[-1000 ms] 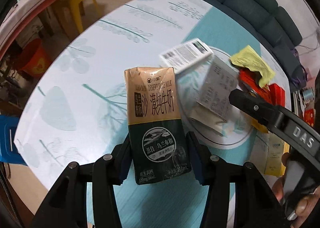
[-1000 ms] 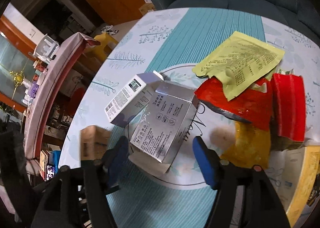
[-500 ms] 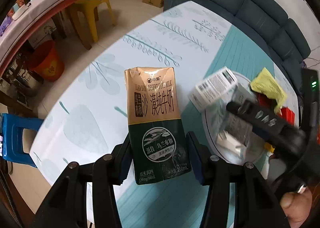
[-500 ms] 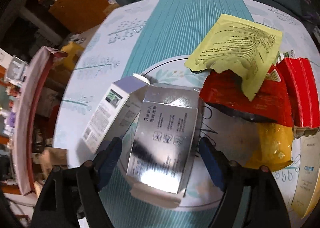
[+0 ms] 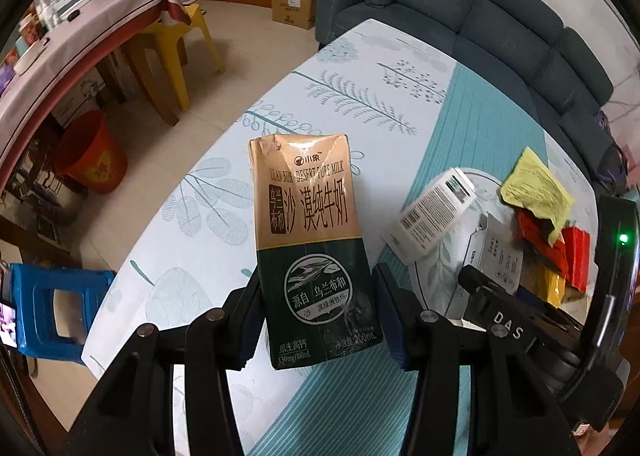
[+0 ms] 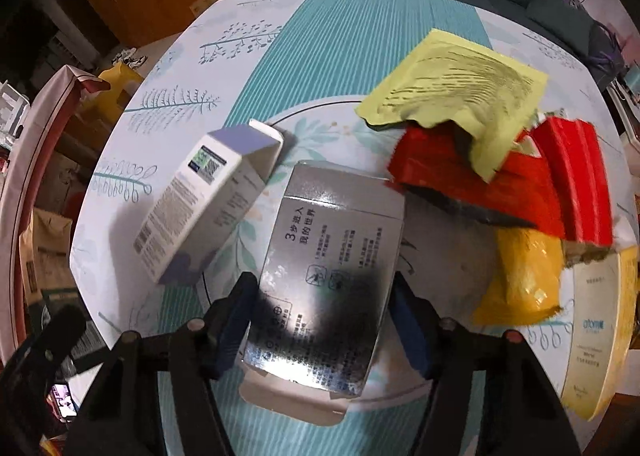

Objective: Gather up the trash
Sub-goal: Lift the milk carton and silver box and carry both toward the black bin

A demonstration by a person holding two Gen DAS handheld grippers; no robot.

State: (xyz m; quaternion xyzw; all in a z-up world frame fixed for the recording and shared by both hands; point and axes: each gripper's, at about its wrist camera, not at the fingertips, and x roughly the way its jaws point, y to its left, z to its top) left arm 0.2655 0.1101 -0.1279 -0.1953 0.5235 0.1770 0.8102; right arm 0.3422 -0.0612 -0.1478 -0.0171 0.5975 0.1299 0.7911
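Two grippers, both busy. Left gripper point(image 5: 318, 322) clamps the milk carton point(image 5: 314, 248) upright, now carried higher and out over the desk point(image 5: 352, 96) left edge (orange bucket point(image 5: 92, 160) on the floor beyond, likely the bin). Right gripper point(image 6: 320, 320) has slid forward so its blue pads flank the silver box point(image 6: 328, 276), close but seemingly not yet squeezed. Purple-white box point(image 6: 208, 208) lies just beside it; yellow wrapper point(image 6: 456, 96) and red packets point(image 6: 516, 184) lie toward the far right edge, uncollected.
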